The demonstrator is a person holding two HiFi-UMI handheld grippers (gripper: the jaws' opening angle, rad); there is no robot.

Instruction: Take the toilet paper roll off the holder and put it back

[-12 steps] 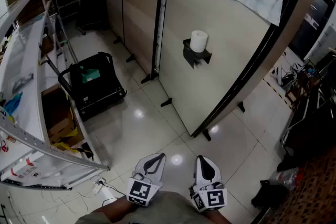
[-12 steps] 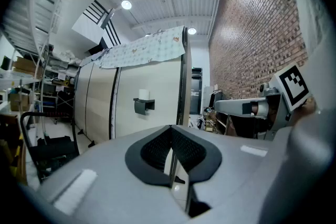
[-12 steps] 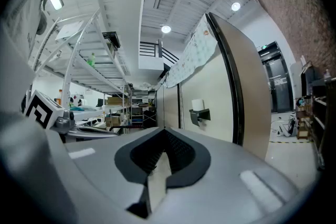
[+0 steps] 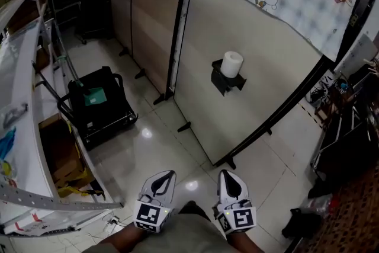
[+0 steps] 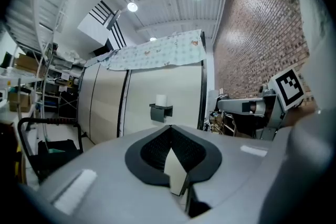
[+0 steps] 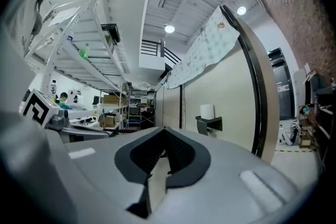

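A white toilet paper roll stands upright on a black holder fixed to a beige partition panel. The same roll shows small and far off in the left gripper view, and again on its holder in the right gripper view. Both grippers are held low, close to the person's body, well short of the panel. My left gripper is shut with nothing in it. My right gripper is shut and empty too.
A black wheeled cart with a green item stands on the glossy tiled floor at the left. Metal shelving with boxes lines the left side. The partition's black feet jut onto the floor. Cables and dark gear crowd the right.
The head view has shifted: the roll and panel now sit slightly lower and further right in the picture. Both grippers appear a little higher in the frame, still shut.
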